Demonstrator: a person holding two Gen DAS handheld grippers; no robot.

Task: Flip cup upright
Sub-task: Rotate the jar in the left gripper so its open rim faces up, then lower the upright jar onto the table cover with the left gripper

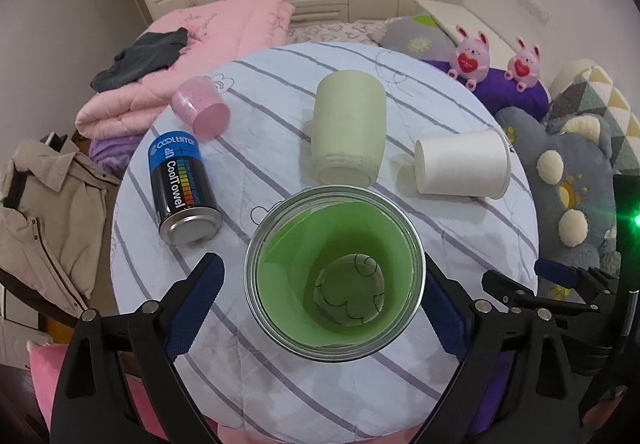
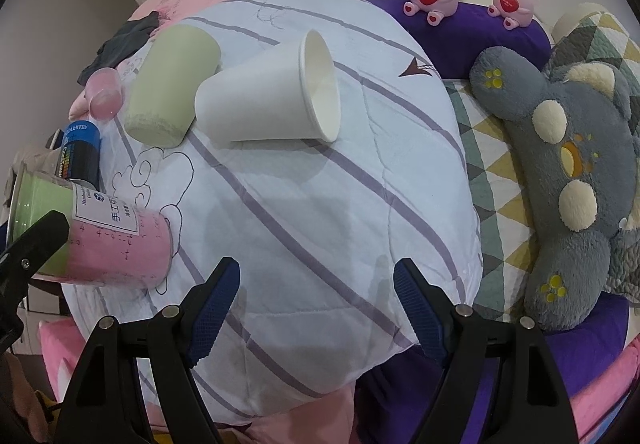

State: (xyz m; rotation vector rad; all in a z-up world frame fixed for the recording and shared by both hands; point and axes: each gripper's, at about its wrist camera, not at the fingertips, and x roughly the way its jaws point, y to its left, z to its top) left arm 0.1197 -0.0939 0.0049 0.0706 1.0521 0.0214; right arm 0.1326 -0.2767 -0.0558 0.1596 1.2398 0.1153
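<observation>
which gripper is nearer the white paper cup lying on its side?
Right. The right gripper sits open, facing the white paper cup across bare quilt. The left gripper is farther, its fingers either side of a clear jar, the cup beyond it.

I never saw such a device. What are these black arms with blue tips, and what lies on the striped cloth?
A person holds two grippers, each carrying a camera that looks along its two fingers. One picture comes from the left gripper, one from the right gripper; both are open. The left one straddles a clear cup lined with green and pink paper, mouth up. On the striped white cloth lie, on their sides, a pale green cup, a white paper cup and a small pink cup, beside a black-and-blue can.
</observation>
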